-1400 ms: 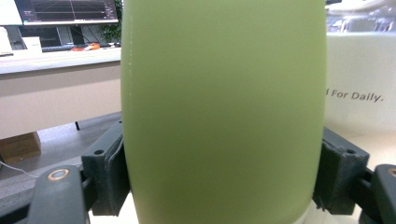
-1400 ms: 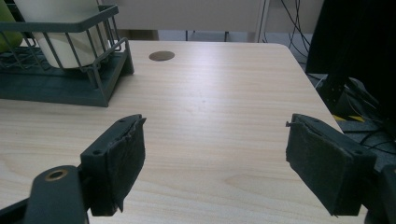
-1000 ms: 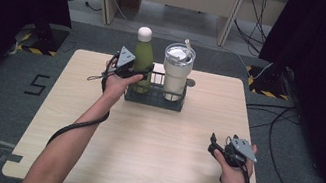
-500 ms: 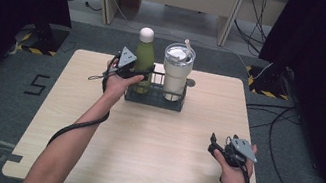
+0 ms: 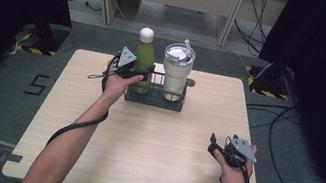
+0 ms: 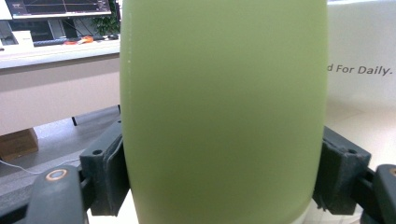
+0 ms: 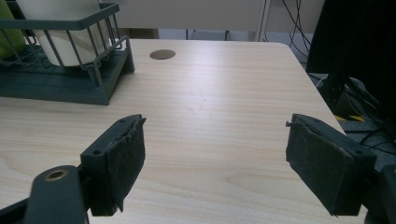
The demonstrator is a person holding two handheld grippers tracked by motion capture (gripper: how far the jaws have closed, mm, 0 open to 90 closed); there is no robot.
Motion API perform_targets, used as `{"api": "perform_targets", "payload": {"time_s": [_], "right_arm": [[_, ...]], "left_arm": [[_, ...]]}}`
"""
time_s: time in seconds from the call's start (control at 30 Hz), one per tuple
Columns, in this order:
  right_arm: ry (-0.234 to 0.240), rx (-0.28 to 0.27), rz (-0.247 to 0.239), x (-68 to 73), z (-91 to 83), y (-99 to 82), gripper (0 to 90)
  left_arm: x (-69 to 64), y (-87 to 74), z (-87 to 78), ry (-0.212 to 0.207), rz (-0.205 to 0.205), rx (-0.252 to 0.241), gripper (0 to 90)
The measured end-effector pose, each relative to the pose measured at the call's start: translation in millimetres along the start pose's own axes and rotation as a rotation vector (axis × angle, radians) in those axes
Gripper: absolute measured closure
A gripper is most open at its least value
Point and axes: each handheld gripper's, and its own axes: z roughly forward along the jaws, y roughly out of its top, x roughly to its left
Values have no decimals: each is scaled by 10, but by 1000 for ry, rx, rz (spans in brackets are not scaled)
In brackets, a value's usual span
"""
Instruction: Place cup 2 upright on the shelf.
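**Gripping Green Bottle at Table's Far Edge, No Lift Yet**

Clamped across the belly of the green bottle (image 6: 224,102): the left tongs (image 5: 130,71), pads pressed flat against both flanks, seen close up in the left gripper view. Unmoved against the high view of a second ago, with the same hand in the same place and the same hold, and the bottle no higher in its slot. Standing upright in the left compartment of the dark wire basket (image 5: 153,101), near the middle of the table's (image 5: 149,160) far edge, just beside the white tumbler (image 5: 176,71) with its straw in the right compartment.

Gaping wide with nothing between the pads: the right tongs (image 7: 215,158), held low over the wood by the near right corner, well apart from the basket and likewise unshifted. Farther out, bare tabletop and a small round hole (image 7: 162,54) just beside the basket's right end.

Judged from that stillness: a grip settled, travel not yet begun. Impossible to say from these frames whether meant for lifting out or for letting go. If lifting, probably calling for a straight pull upward to clear the basket's top rail. Worth watching for: dragging the light wire basket along, or knocking the tumbler next door.
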Motion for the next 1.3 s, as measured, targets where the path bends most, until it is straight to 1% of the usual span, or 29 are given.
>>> {"api": "perform_targets", "payload": {"time_s": [0.2, 0.3, 0.4, 0.77, 0.83, 0.93, 1.1, 1.17, 1.3], "right_arm": [[-2, 1, 0, 6, 3, -2, 199], [-1, 1, -1, 6, 0, -3, 198], [-2, 1, 0, 13, 0, -1, 197], [2, 2, -8, 20, 1, -3, 195], [2, 1, -13, 15, 3, -3, 195], [-1, 1, -5, 18, -2, -3, 195], [-3, 0, -3, 18, -6, 1, 194], [-3, 1, -3, 18, -4, 0, 195], [-3, 0, -5, 19, -1, -1, 195]], "left_arm": [[7, -6, -7, -5, 2, 0, 198], [11, -36, -14, -5, -8, 13, 165], [15, -56, -25, -1, -16, 14, 144], [12, -34, -83, 5, 15, 13, 141], [15, -35, -112, 5, 14, 13, 140], [15, -33, -134, 4, 14, 12, 137], [23, -9, -201, 3, 24, 9, 135], [13, 11, -240, -3, 38, 8, 134], [13, 27, -277, -6, 44, 5, 134]]}}
